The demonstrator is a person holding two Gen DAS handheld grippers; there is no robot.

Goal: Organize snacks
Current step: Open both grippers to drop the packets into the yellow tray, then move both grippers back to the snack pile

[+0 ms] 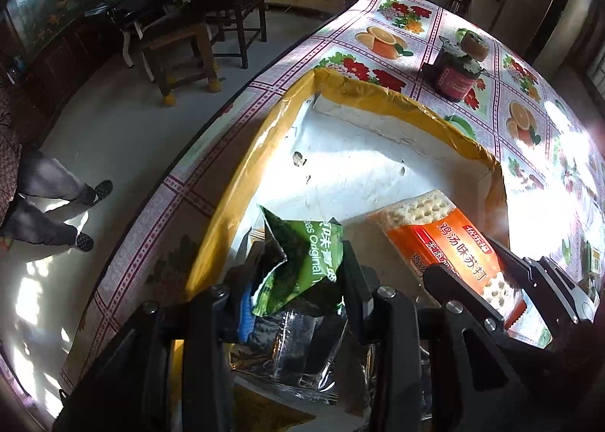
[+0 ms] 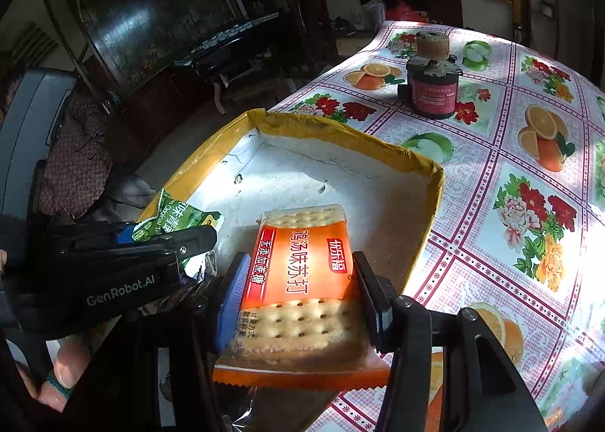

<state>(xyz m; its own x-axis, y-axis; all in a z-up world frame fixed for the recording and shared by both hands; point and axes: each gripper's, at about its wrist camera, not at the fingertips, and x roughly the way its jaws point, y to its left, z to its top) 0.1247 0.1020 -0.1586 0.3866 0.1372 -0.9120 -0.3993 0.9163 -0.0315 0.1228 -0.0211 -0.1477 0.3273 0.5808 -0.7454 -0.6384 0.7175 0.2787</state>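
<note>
My left gripper (image 1: 298, 277) clenches the green snack bag (image 1: 302, 262), my right gripper (image 2: 302, 299) the orange cracker pack (image 2: 302, 273) — both over the box's (image 2: 340, 133) near edge. I'd lower them flat, side by side, before letting go.

The green snack packet (image 1: 302, 262) hides its lower half behind the left gripper (image 1: 298, 281), and its lettering is cut short by creases. The orange cracker pack (image 2: 302, 281) covers the tray (image 2: 340, 182) floor beneath; the jar (image 2: 433, 88) label is too small to read.
</note>
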